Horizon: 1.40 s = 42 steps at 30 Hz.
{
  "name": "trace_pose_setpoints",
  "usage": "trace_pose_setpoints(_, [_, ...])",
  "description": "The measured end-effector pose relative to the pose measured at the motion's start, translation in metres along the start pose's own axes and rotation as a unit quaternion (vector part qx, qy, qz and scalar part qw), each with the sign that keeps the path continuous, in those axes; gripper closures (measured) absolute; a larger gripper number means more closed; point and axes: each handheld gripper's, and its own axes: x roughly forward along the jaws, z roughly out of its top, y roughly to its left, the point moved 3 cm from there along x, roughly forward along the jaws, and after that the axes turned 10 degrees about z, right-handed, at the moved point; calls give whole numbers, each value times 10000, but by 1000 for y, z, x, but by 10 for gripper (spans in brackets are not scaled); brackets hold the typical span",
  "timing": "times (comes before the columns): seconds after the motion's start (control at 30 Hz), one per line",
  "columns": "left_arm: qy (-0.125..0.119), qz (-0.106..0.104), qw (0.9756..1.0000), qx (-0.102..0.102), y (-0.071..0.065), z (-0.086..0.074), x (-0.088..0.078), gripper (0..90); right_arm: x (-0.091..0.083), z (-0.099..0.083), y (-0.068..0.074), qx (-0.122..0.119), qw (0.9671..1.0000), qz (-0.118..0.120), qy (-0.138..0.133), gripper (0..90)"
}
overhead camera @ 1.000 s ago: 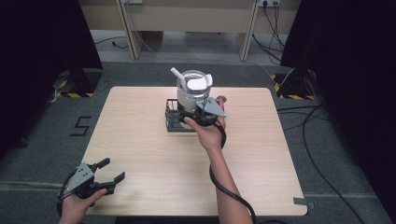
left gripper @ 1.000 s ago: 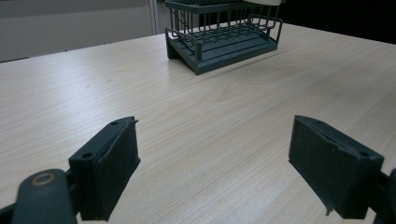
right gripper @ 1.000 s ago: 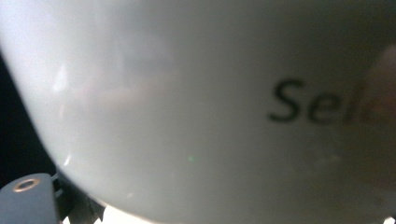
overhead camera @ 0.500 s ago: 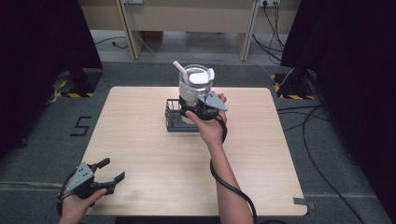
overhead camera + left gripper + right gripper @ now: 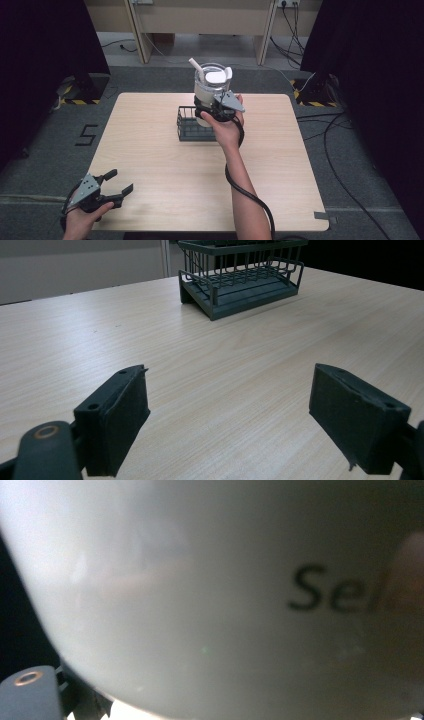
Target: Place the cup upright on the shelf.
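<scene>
— Where is the white round container with white utensils standing in it?

— Held up in the right tool, lifted above the dark wire rack on the pale wooden tabletop. In the right gripper view its white wall, with blurred dark letters, sits right against the camera.

— Is that tool clamped on it?

— It looks so; the jaws are hidden.

— And the left tool?

— Near the tabletop's front left corner, jaws spread wide, nothing between them. The rack stands well ahead of it.
</scene>
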Motion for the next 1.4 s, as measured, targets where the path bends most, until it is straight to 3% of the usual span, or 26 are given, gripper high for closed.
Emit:
trace_pose_setpoints(0.73, [-11,11,10000,-16,0,0,0,151,17,-1,-20,52,9996,-231,119,105])
trace_pose_setpoints(1.4, [-19,19,10000,-37,1,0,0,151,27,-13,-28,109,9991,-323,243,105])
